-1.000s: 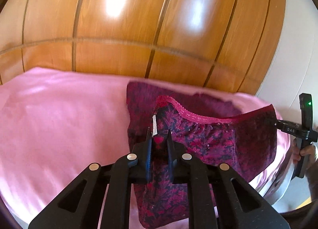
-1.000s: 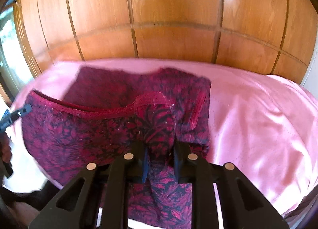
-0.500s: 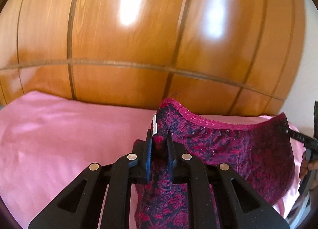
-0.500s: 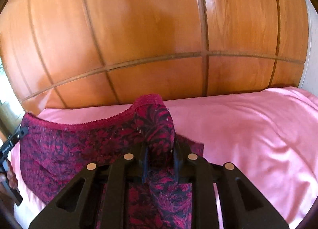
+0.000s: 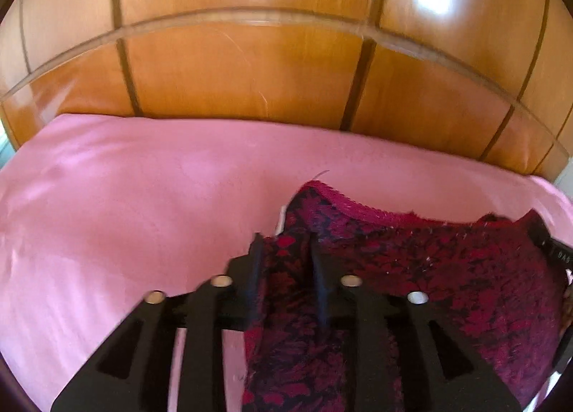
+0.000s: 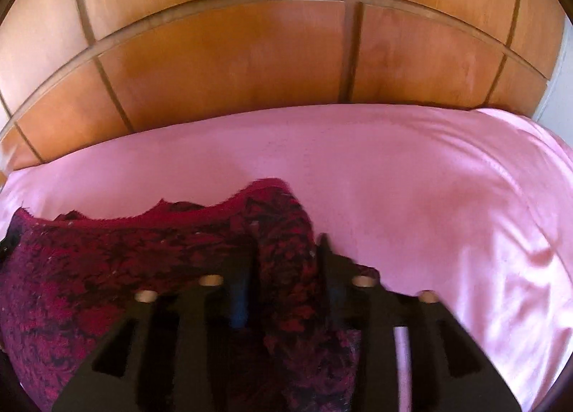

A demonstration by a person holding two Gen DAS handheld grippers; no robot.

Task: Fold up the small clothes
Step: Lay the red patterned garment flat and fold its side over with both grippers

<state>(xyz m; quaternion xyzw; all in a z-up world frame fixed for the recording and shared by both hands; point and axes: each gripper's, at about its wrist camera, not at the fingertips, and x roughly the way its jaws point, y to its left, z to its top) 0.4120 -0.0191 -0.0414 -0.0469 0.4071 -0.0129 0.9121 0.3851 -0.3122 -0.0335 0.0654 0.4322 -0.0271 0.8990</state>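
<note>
A dark red floral garment (image 5: 447, 268) with a lace-trimmed edge lies low over the pink sheet (image 5: 143, 197). In the left wrist view my left gripper (image 5: 285, 251) holds its fingers apart, jaws opening, with a loose fold of the cloth between them. The right wrist view shows the same garment (image 6: 107, 261) spreading to the left. There my right gripper (image 6: 286, 251) is also opening, and a bulge of fabric sits between its fingers without being pinched. The images are blurred by motion.
A glossy wooden headboard (image 5: 250, 72) of panels rises just behind the sheet and fills the upper half of both views (image 6: 250, 54). Bare pink sheet (image 6: 447, 204) stretches to the right of the garment in the right wrist view.
Both grippers carried the garment's lace edge forward and down toward the headboard. Their jaws, which were pinched on the fabric, have spread apart, and the cloth has sunk toward the sheet.
</note>
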